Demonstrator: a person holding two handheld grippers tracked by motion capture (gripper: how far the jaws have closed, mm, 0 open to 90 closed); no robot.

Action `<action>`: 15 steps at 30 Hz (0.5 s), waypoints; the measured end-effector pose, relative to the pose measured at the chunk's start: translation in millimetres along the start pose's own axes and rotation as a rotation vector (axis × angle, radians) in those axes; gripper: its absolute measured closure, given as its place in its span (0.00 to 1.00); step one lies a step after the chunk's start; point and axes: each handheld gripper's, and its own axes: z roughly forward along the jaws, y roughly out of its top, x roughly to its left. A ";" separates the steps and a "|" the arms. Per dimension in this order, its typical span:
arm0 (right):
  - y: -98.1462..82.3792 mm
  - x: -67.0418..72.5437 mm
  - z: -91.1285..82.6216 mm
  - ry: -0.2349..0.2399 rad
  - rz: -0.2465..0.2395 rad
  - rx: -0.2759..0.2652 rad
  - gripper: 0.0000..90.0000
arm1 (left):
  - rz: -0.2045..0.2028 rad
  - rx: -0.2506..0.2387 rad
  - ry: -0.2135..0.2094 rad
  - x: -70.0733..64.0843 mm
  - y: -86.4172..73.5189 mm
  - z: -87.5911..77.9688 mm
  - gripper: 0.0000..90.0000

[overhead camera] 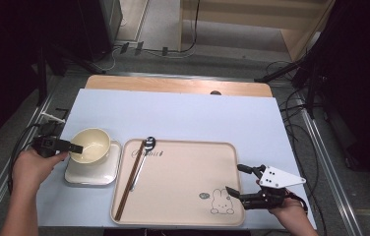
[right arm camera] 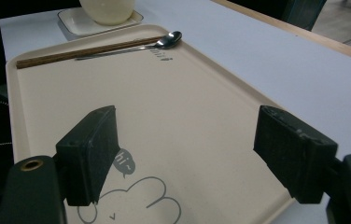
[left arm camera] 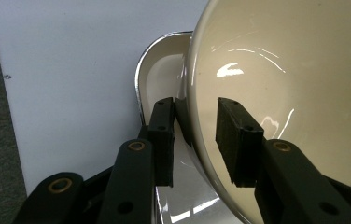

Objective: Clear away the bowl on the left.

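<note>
A cream bowl [overhead camera: 93, 142] stands on a square white plate [overhead camera: 90, 176] at the left of the pale blue mat. My left gripper [overhead camera: 77, 147] reaches the bowl's left rim from the left. In the left gripper view the jaws [left arm camera: 194, 105] straddle the bowl [left arm camera: 295, 84] wall, one pad outside and one inside, with a small gap showing on each side. My right gripper [overhead camera: 234, 178] hovers open over the right edge of the beige tray [overhead camera: 183, 196], nothing between its pads [right arm camera: 94, 149].
Brown chopsticks [overhead camera: 130, 179] and a metal spoon [overhead camera: 143, 157] lie along the tray's left side; they show far off as the chopsticks [right arm camera: 85, 51] and spoon [right arm camera: 164, 41] in the right gripper view. A rabbit drawing [overhead camera: 221, 201] marks the tray's near right corner. Cables lie on the floor around the table.
</note>
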 end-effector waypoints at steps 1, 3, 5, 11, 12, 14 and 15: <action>0.0 0.0 0.0 -0.001 0.000 0.000 0.25 | 0.000 0.005 0.000 0.1 0.6 1.5 0.77; -0.1 0.0 0.0 -0.001 0.000 0.000 0.25 | 0.001 0.012 0.006 -0.7 1.8 5.1 0.79; -0.3 0.1 -0.1 -0.001 0.000 0.003 0.25 | 0.006 0.019 0.012 -1.6 2.8 7.2 0.79; -0.7 0.9 -0.1 -0.003 -0.004 0.008 0.25 | -0.004 0.035 0.004 1.4 5.6 11.8 0.86; -0.8 1.0 -0.1 -0.003 -0.003 0.006 0.25 | -0.007 0.040 0.008 1.0 6.4 13.3 0.86; -0.8 0.9 -0.4 -0.002 -0.001 0.004 0.25 | -0.012 0.048 0.005 0.8 8.4 14.6 0.86; -0.8 0.7 -0.7 -0.002 0.000 0.004 0.25 | -0.015 0.050 0.001 0.8 9.4 15.0 0.87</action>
